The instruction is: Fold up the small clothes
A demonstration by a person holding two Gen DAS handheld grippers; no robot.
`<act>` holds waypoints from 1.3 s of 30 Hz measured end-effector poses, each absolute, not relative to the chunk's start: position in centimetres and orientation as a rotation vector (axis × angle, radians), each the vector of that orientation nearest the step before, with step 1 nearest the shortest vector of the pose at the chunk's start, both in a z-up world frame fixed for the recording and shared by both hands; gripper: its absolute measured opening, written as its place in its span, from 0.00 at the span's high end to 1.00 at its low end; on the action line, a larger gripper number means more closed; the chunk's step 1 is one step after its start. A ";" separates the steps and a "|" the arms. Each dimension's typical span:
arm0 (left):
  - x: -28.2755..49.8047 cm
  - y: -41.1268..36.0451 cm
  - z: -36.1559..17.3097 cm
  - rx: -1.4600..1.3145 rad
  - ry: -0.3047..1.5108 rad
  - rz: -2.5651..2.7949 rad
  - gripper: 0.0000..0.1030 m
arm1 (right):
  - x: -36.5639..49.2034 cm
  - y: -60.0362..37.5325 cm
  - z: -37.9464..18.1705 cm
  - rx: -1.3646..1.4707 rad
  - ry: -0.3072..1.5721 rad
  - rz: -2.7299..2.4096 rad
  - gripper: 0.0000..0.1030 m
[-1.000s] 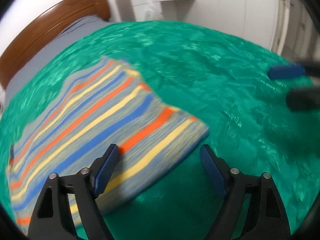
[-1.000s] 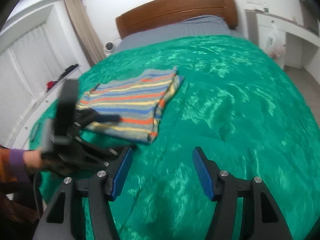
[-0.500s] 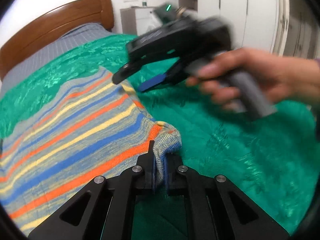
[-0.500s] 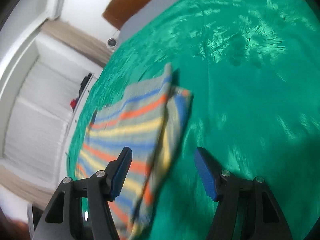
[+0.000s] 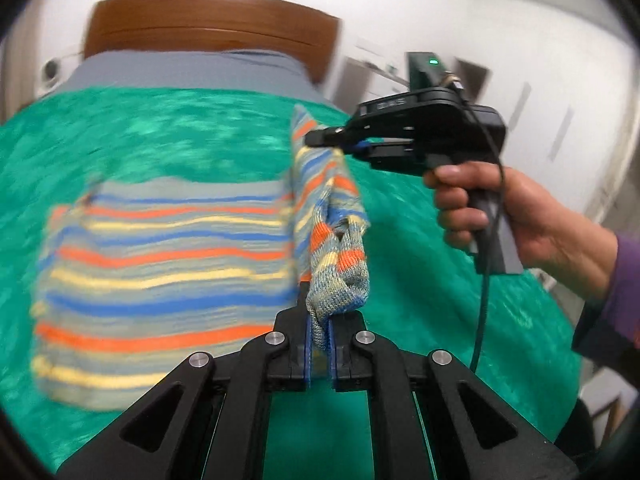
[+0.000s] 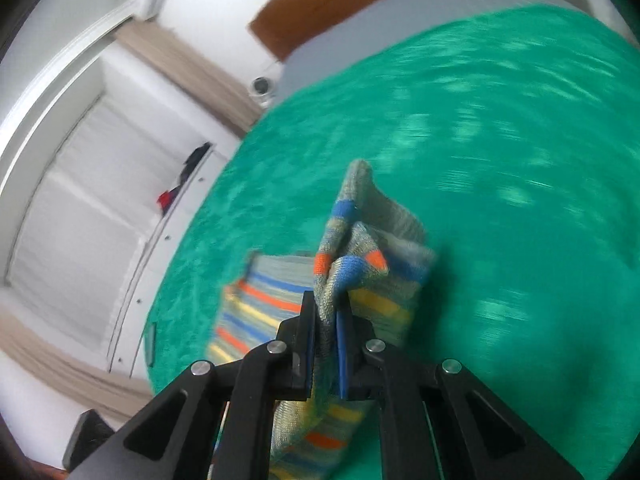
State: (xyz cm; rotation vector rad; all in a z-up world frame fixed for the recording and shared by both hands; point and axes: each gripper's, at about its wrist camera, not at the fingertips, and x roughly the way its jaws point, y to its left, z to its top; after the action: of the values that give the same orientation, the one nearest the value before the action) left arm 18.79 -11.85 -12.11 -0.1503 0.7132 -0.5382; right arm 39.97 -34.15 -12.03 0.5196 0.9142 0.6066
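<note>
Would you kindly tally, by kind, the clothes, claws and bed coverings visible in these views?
Striped knit garment: 1
Claws, left claw and right claw, each shut on an edge of the garment: 2
Green blanket: 1
Grey sheet: 1
Total: 5

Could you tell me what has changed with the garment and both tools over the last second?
Both tools closed on the striped garment: the left tool first, then the right tool on the far corner, lifting that edge off the green blanket. The rest of the garment still lies flat.
</note>
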 end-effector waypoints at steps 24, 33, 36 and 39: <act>17.6 3.8 -15.6 -0.292 0.804 -0.184 0.36 | 41.4 -13.0 -16.4 0.467 1.005 0.829 0.49; 22.3 2.8 -17.8 -0.209 0.926 -0.080 0.37 | 28.8 -17.7 -17.0 0.012 1.047 0.907 0.53; 22.9 4.0 -18.6 -0.256 0.974 -0.101 0.37 | 27.3 -17.3 -20.2 -0.046 1.100 0.837 0.56; 23.0 4.7 -17.1 -0.215 0.966 -0.135 0.33 | 27.4 -19.0 -18.8 0.042 1.084 0.811 0.58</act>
State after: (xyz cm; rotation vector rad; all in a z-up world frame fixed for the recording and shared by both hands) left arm 23.02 4.74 -17.07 -0.2148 0.9656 -0.1355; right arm 27.39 -18.95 -18.84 0.0423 1.0838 0.8107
